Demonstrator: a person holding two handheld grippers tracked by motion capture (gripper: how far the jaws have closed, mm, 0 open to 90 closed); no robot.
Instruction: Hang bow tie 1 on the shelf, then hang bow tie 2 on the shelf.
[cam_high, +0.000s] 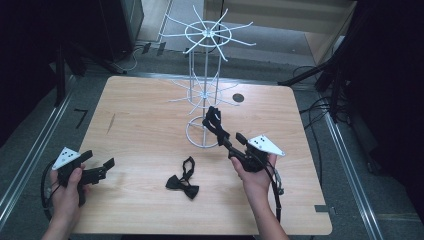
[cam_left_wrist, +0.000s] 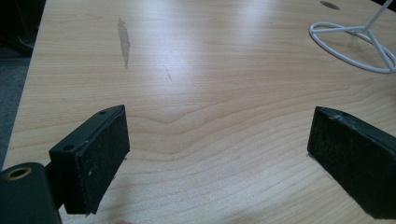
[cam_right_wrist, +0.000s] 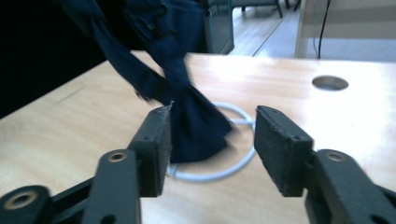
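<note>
My right gripper stands open over the rack's base ring mid-table, dark bow tie against one jaw, seemingly for hanging. Left gripper idles open near the left edge. Next I close.

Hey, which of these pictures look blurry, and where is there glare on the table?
Right gripper view: the dark bow tie between the jaws is smeared by motion blur, while the jaws stay fairly sharp. Left gripper view: sharp, with a pale sheen on the far part of the table. High view: soft, the table evenly lit, the surroundings dark.
</note>
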